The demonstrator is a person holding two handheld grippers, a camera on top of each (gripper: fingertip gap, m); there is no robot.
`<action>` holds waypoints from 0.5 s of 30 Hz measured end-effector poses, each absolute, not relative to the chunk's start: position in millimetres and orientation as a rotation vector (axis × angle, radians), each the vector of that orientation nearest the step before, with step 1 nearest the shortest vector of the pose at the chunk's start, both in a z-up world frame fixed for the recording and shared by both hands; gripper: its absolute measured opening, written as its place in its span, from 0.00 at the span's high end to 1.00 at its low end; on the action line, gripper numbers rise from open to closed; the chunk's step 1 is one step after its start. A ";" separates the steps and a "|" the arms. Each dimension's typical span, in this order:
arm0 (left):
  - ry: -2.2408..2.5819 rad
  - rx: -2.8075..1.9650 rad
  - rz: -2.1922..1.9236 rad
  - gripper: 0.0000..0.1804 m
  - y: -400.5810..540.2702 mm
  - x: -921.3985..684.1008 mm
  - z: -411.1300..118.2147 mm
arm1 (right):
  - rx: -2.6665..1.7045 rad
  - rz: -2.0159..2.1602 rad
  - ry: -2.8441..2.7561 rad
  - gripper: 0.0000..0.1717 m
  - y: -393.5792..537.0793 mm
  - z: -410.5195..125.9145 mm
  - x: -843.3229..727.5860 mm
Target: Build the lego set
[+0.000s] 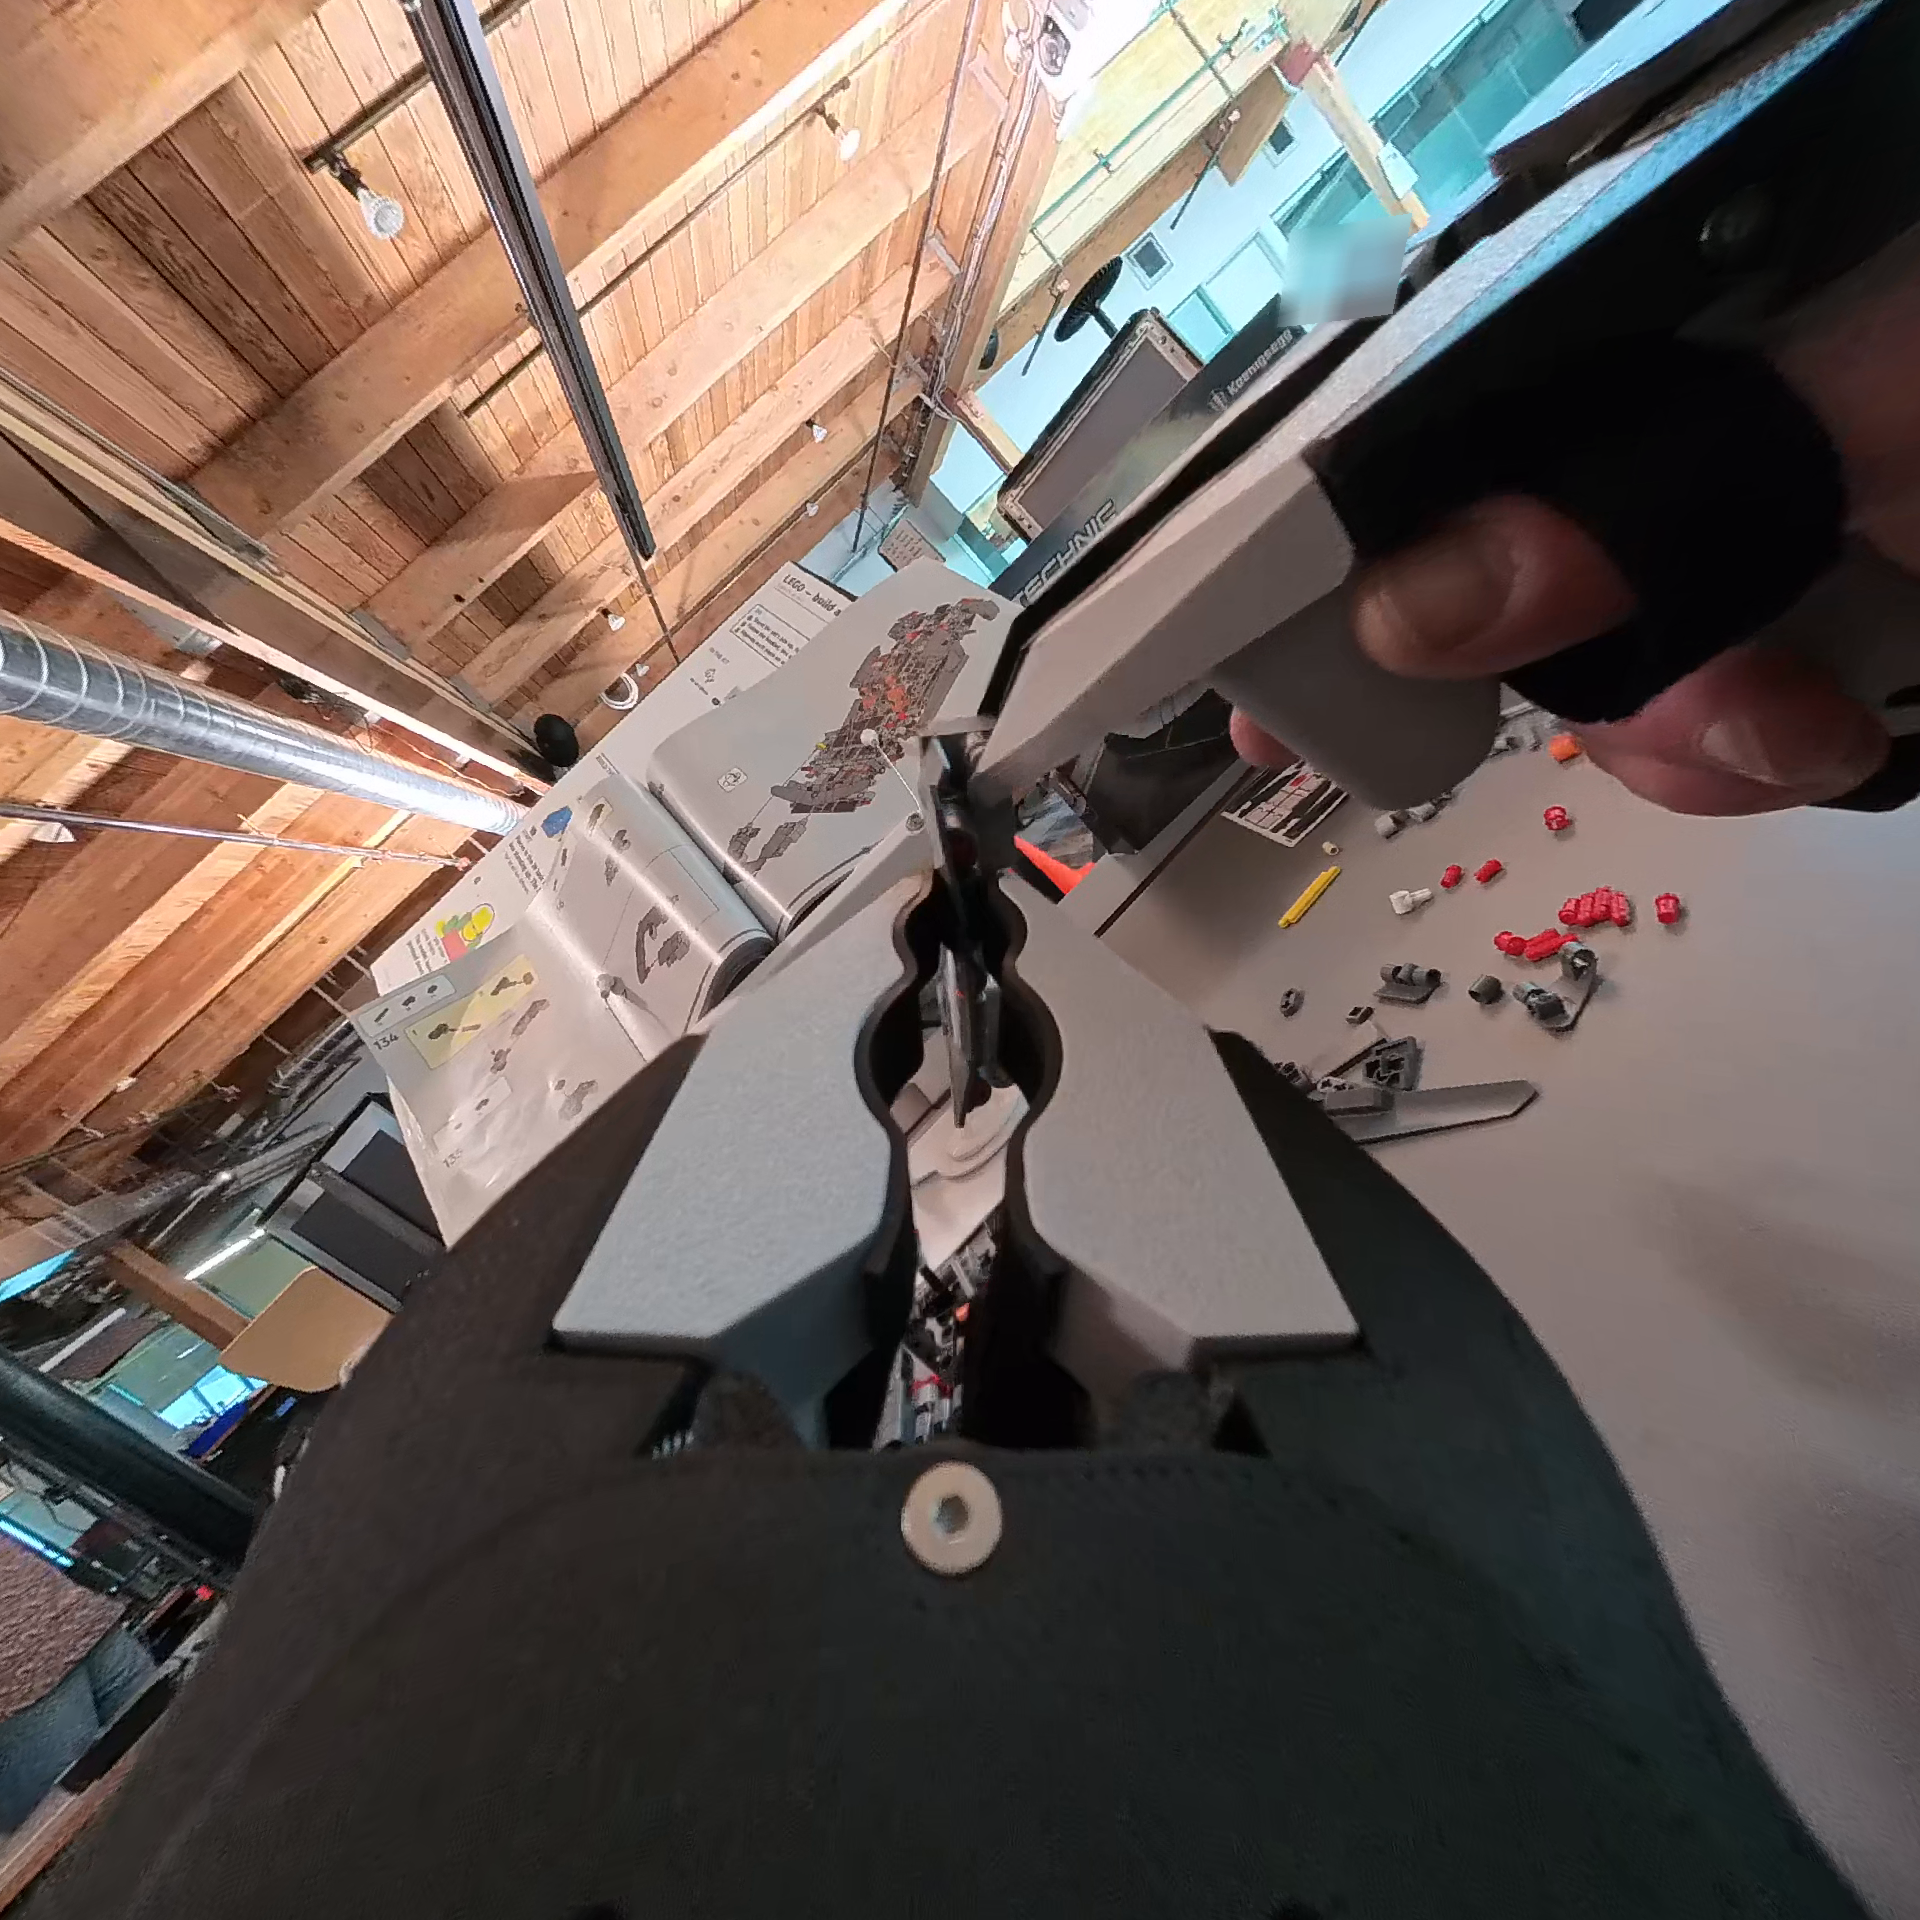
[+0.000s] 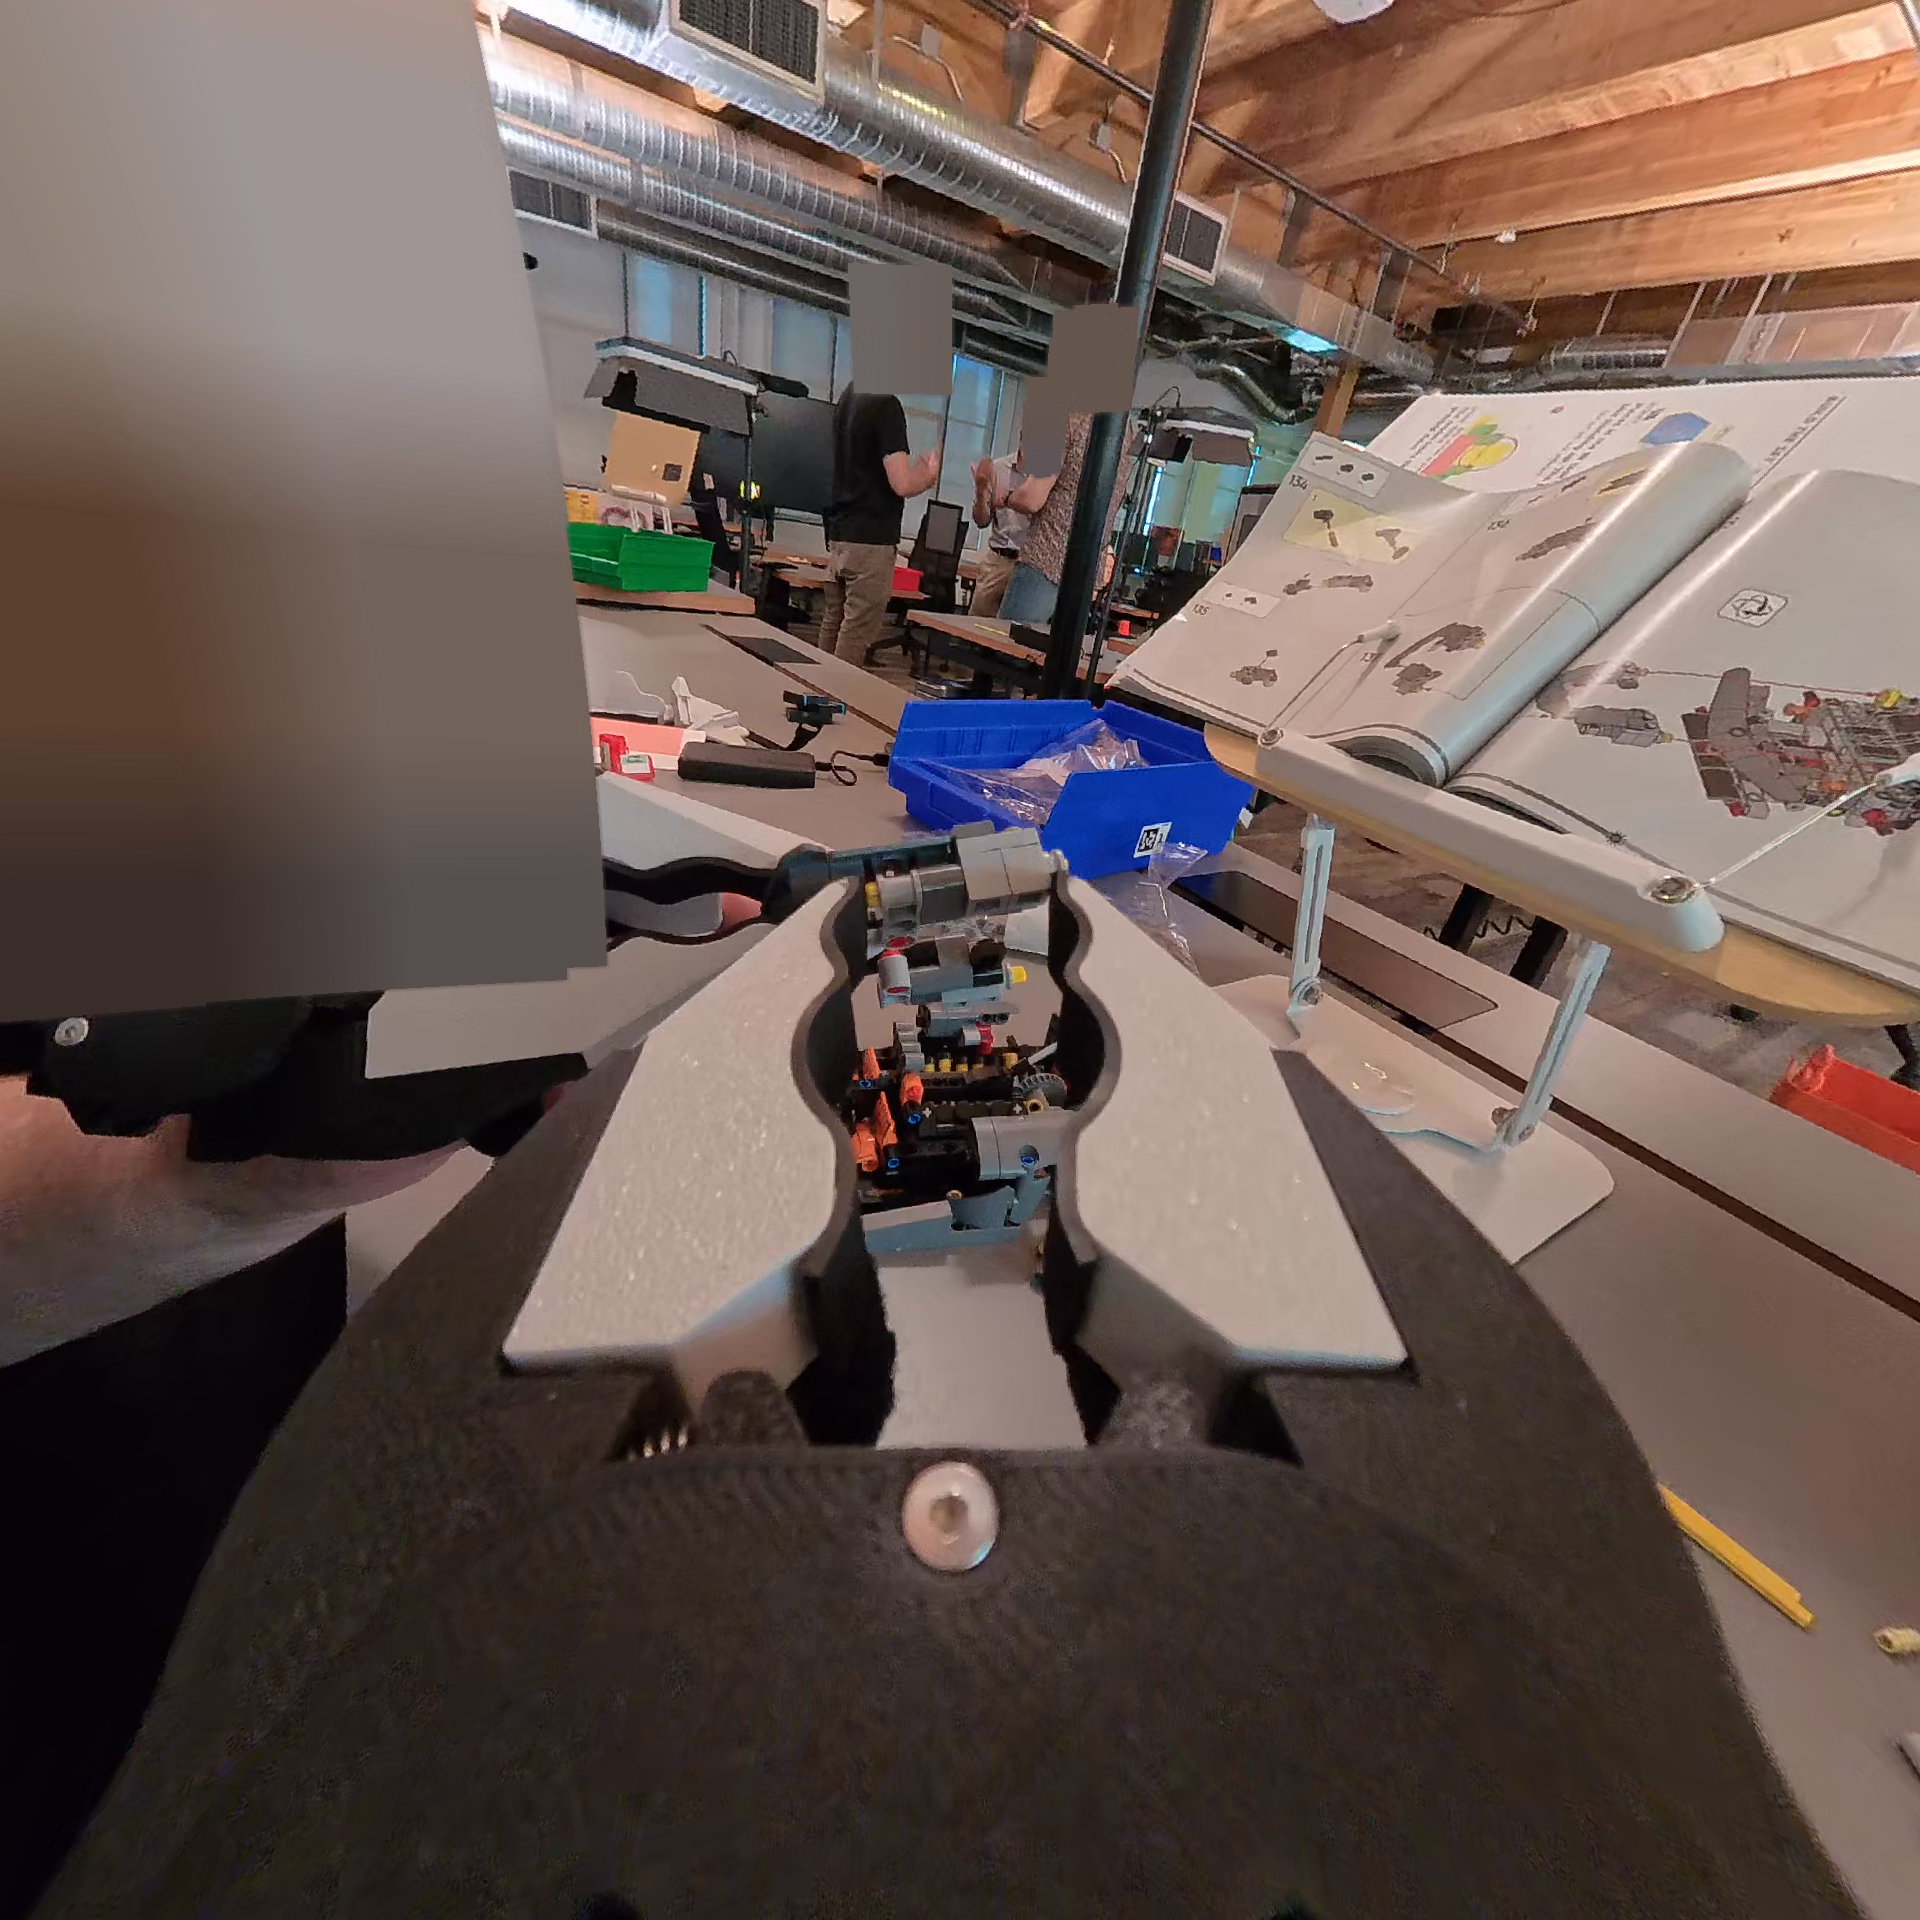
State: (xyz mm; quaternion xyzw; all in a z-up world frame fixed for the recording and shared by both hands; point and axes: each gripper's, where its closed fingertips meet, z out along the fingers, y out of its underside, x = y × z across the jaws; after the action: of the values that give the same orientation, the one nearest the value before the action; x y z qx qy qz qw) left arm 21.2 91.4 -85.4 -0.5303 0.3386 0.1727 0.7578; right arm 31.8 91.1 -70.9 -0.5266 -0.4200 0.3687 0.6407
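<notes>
In the left wrist view my left gripper (image 1: 966, 894) is shut on a thin dark flat piece (image 1: 961, 997) that stands edge-on between its fingers. This piece belongs to a grey and black brick assembly (image 2: 956, 1112), held up above the grey table (image 1: 1610, 1299). My right gripper (image 2: 954, 883) is shut on the assembly's grey top block (image 2: 977, 888), one fingertip on each side. In the left wrist view the right gripper (image 1: 971, 753) comes in from the upper right in a hand. In the right wrist view the left gripper (image 2: 769, 894) reaches in from the left to the assembly's dark edge (image 2: 873, 857).
An open instruction booklet (image 2: 1558, 623) rests on a stand behind the assembly. Loose red pins (image 1: 1590, 909), grey parts (image 1: 1548, 997) and a yellow axle (image 1: 1309, 899) lie on the table. A blue bin (image 2: 1164, 800) with plastic bags stands farther back. Two people (image 2: 873, 499) stand in the background.
</notes>
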 end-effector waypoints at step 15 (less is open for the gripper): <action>0.765 -1.121 0.403 0.98 89.0 27.9 -84.1 | -1.173 0.844 -0.977 0.83 89.3 -69.2 37.1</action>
State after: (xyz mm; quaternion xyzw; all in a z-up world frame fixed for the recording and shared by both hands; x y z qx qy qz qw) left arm 27.9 89.0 -84.1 -0.5149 0.3513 0.1853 0.7597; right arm 37.1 89.3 -69.2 -0.5147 -0.4290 0.3704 0.6432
